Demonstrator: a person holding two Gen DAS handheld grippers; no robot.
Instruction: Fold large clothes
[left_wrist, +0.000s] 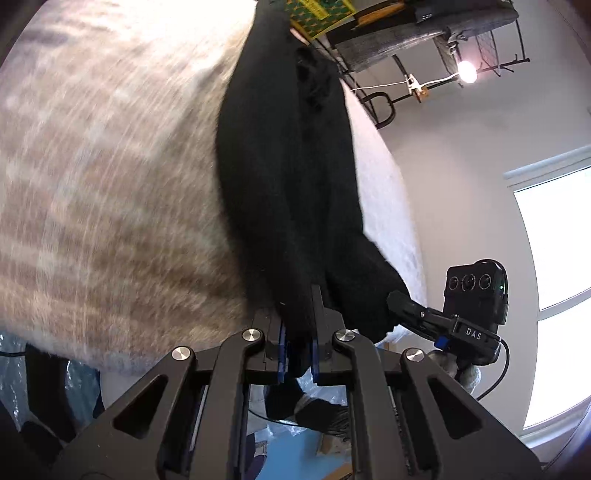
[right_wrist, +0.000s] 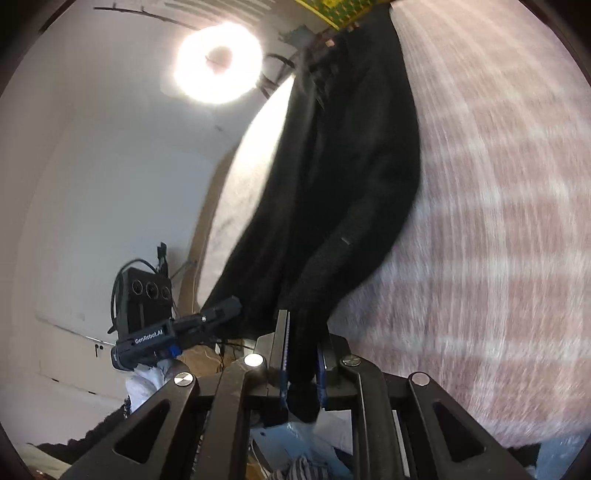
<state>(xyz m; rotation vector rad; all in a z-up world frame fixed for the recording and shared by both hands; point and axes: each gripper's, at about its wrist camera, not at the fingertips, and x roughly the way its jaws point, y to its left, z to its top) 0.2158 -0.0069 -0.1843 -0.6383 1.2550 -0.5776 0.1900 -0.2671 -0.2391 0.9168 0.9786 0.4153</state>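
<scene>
- Between the two wrist views, one black garment (left_wrist: 280, 177) hangs bunched in long vertical folds, lifted over a striped, fuzzy blanket (left_wrist: 110, 184).
- Left hand-held gripper (left_wrist: 300, 332): jaws pressed nearly together, clamped on a bunched edge of the garment; cloth runs up and away from the pads.
- Right hand-held gripper (right_wrist: 303, 362): likewise clamped on the garment, a thick roll of black cloth squeezed between its blue pads (right_wrist: 284, 354).
- Each view also shows the other gripper off to the side, its finger tips at the garment's near edge, so the two grips sit close together on the same stretch of cloth.
- Garment location: far end reaches toward the top of the blanket; whether it rests there or hangs free, I cannot tell.
- Progress, as judged: early. Both holds are secured, yet the cloth is still gathered, not spread; no flat panel or clean crease is visible.
- Remaining: separate the two grips to open the garment, lay it flat on the blanket, then make the folds.
- Background: ring light (right_wrist: 218, 62), window (left_wrist: 554, 295), clutter below; none bearing on the task.
</scene>
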